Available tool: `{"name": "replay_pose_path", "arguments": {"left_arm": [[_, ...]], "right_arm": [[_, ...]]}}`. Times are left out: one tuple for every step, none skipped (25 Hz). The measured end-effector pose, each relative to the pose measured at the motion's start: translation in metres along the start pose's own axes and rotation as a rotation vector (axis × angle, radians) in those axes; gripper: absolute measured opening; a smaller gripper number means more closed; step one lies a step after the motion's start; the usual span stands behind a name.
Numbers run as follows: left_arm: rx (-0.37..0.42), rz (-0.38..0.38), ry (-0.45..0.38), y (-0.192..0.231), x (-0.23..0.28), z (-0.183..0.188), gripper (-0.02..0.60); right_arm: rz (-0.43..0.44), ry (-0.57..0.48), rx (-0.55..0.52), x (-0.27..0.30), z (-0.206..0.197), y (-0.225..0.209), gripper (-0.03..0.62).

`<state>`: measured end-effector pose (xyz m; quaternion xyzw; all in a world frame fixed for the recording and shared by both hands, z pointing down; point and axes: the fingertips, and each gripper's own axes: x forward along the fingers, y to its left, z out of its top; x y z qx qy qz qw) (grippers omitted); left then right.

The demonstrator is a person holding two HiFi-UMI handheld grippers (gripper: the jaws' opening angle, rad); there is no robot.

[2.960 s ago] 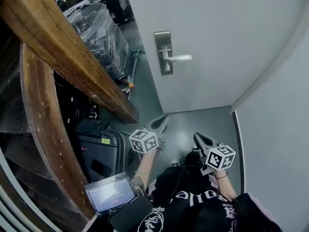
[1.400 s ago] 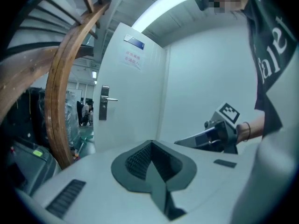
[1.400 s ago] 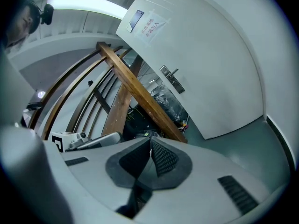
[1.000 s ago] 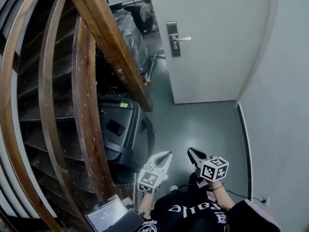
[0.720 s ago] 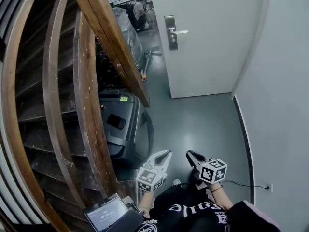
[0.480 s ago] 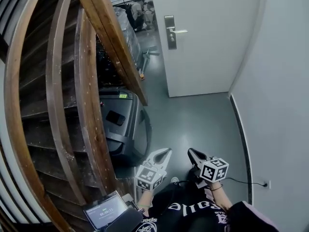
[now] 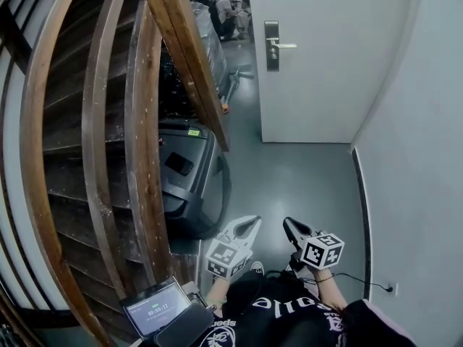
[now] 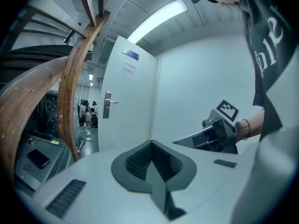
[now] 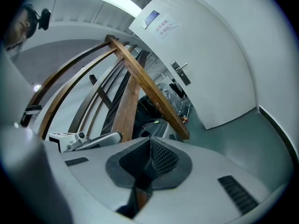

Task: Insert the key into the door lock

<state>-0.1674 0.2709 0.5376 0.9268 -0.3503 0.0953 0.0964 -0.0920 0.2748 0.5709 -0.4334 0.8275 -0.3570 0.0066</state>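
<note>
The white door (image 7: 325, 63) stands ajar at the far end of the passage. Its metal lock plate (image 7: 272, 45) carries a lever handle (image 7: 286, 45). No key shows in any view. My left gripper (image 7: 255, 221) and right gripper (image 7: 287, 223) hang side by side low over the grey floor, far from the door. Both are shut with the tips meeting and nothing visible between the pads. The left gripper view shows its own tips (image 8: 151, 142), the distant lock plate (image 8: 108, 111) and the right gripper (image 8: 205, 136). The right gripper view shows its tips (image 9: 150, 139) and the lock plate (image 9: 180, 73).
A wooden staircase with curved rails (image 7: 188, 56) fills the left side. A dark hard case (image 7: 189, 186) stands under it. A lit screen (image 7: 155, 306) sits by the person's left side. A white wall (image 7: 419, 157) closes the right. People (image 7: 228, 13) stand beyond the doorway.
The door looks much smaller and farther than three seconds ago. Over the last second the view has swung a little, and both grippers stay shut and side by side.
</note>
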Motion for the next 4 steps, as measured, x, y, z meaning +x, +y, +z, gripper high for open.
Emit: {"name": "replay_pose_path", "arguments": {"left_arm": [[-0.004, 0.008, -0.006, -0.002, 0.002, 0.001, 0.005], [-0.012, 0.015, -0.01, -0.005, 0.004, 0.002, 0.005], [-0.02, 0.022, -0.014, -0.009, 0.005, 0.003, 0.005], [-0.029, 0.029, -0.017, -0.012, 0.006, 0.004, 0.005]], "right_arm": [[0.003, 0.005, -0.004, -0.002, 0.001, -0.002, 0.021], [0.007, 0.011, -0.008, -0.006, 0.002, -0.003, 0.021], [0.01, 0.018, -0.01, -0.009, 0.002, -0.004, 0.021], [0.013, 0.025, -0.013, -0.013, 0.003, -0.006, 0.021]]}}
